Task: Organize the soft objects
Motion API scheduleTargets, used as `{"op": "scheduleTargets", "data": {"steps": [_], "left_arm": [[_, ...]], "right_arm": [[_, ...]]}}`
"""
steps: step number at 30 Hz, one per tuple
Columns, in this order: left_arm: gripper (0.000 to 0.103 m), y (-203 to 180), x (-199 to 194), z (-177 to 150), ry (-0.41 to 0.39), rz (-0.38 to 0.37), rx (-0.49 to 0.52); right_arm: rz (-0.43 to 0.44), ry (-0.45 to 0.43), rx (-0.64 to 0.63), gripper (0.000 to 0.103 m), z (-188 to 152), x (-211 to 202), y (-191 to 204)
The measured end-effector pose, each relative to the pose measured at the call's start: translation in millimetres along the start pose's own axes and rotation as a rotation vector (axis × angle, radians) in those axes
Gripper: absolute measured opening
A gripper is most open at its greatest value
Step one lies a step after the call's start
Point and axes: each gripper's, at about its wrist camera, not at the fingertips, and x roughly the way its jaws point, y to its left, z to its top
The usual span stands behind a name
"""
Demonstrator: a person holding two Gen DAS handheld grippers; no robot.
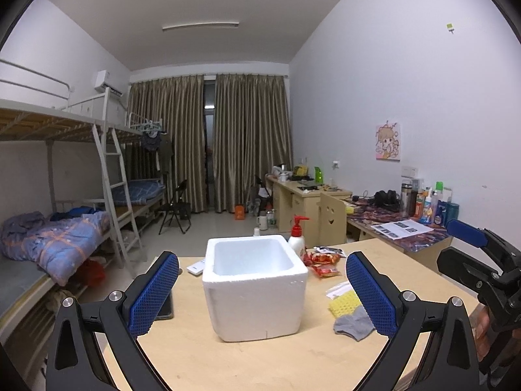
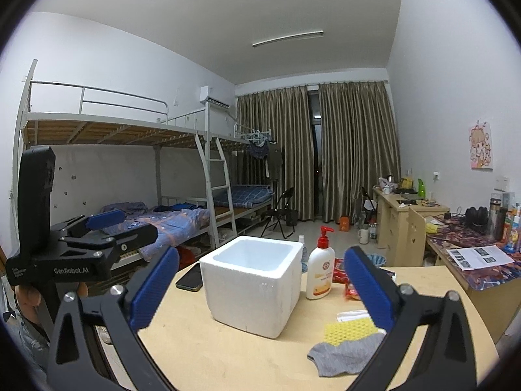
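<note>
Blue ribbed pads fill the foreground of both wrist views, and both tools stand spread wide with nothing between them: the left gripper frames the box from straight on, and the right gripper hangs at about the same height with the box and the soft things showing through its gap. Going left to right across the round wooden table, a dark phone lies flat near the far left rim, out of the working area. Next comes the white foam box, open-topped and seemingly empty, set near the middle where either hand can reach it; I judge it to be the bin the soft things are meant for. Just beyond its right side stands a pump bottle of lotion, upright, and past that a few red snack packets lie flat. Nearer, on the right, the task's things sit together: a yellow waffle-textured sponge with a grey sock touching its near edge, both still outside the box. Held level and apart like this, the two tools look poised for a start, and the right one seems better placed for the sock.
</note>
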Motion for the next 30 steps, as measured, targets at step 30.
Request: {"op": "scheduleTargets", "data": {"steps": [30], "left_arm": [[0.103, -27, -35, -59, -0.025, -0.131, -0.012]], "right_arm": [[-0.133, 0.008, -0.004, 0.103, -62, -59, 11]]}}
